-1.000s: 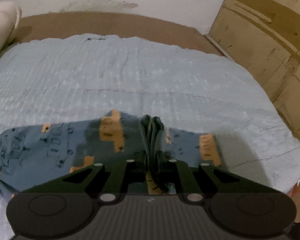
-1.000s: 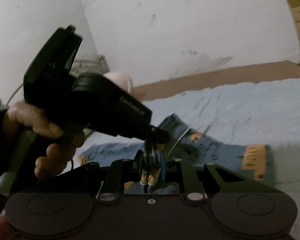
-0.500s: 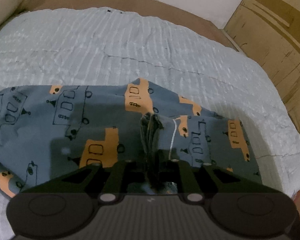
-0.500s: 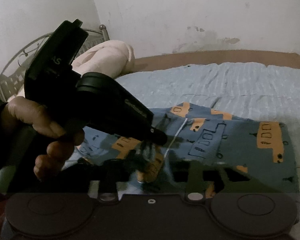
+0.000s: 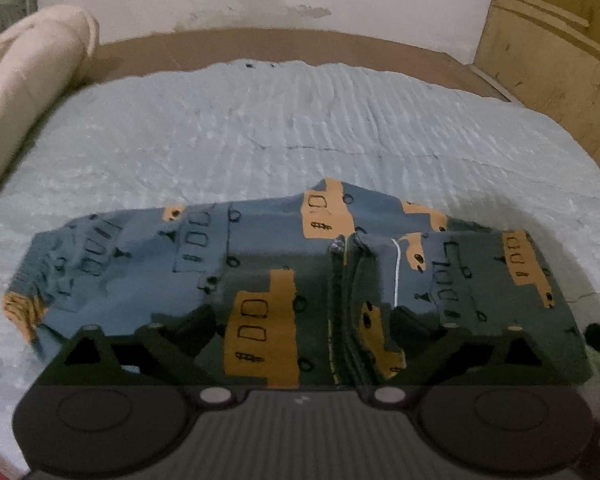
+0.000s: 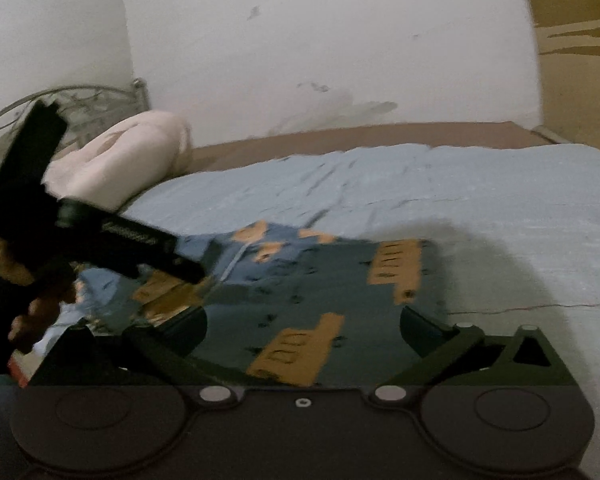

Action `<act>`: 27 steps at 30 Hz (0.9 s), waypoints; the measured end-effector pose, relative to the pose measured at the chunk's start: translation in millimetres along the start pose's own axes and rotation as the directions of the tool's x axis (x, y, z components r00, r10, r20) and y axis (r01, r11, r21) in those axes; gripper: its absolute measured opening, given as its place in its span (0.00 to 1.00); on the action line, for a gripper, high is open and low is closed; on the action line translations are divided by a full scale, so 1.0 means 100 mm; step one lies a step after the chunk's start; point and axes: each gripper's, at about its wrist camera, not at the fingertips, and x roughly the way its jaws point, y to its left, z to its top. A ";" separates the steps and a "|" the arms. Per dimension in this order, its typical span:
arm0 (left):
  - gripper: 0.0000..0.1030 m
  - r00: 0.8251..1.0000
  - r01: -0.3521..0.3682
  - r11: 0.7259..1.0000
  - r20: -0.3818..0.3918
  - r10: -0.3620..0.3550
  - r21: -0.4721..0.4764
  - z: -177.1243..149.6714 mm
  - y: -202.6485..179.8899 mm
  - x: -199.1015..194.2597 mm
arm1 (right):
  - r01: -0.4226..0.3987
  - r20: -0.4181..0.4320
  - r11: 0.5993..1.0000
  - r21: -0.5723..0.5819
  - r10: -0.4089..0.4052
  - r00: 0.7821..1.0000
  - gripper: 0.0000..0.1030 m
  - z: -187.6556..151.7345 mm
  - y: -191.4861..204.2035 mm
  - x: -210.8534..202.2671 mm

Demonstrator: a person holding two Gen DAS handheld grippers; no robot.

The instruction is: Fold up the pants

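The pants (image 5: 260, 248) are blue-grey with orange bus prints and lie folded flat on the light blue bedspread (image 5: 300, 120), with a raised fold ridge and a white drawstring near the middle. My left gripper (image 5: 300, 320) is open, jaws spread wide just above the near edge of the pants. In the right wrist view the pants (image 6: 332, 280) lie right in front of my right gripper (image 6: 304, 328), which is open and empty. The left gripper (image 6: 180, 264) shows there too, at the pants' left part.
A rolled cream blanket (image 5: 24, 92) lies at the bed's left, before a metal headboard (image 6: 80, 96). A brown mattress edge (image 5: 280, 46) runs along the white wall. A wooden wardrobe (image 5: 560, 40) stands at the right.
Both grippers have opened and let go of the pants' folded edge. The pants have dropped flat onto the bedspread. Both grippers have drawn back a little.
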 end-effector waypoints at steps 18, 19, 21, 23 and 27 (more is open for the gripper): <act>0.99 0.977 -0.096 0.991 0.181 0.112 -0.095 -0.30 0.12 -0.48 | 0.209 -0.086 0.978 -0.003 -0.209 0.974 0.99 -0.15 -0.11 0.09; 0.99 0.981 -0.089 0.992 0.167 0.103 -0.092 -0.30 0.08 -0.41 | 0.218 -0.092 0.976 -0.005 -0.218 0.972 0.99 -0.16 -0.12 0.11; 0.99 0.986 -0.078 0.994 0.143 0.089 -0.077 -0.30 0.00 -0.26 | 0.230 -0.088 0.973 -0.010 -0.230 0.969 0.99 -0.18 -0.15 0.12; 0.99 0.988 -0.099 0.994 0.115 0.105 -0.055 -0.32 -0.08 -0.10 | 0.247 -0.074 0.969 -0.016 -0.248 0.966 0.99 -0.18 -0.18 0.11; 0.99 0.987 -0.141 0.988 0.073 0.146 -0.070 -0.42 -0.08 0.07 | 0.315 -0.054 0.949 -0.008 -0.315 0.948 0.99 -0.17 -0.34 0.12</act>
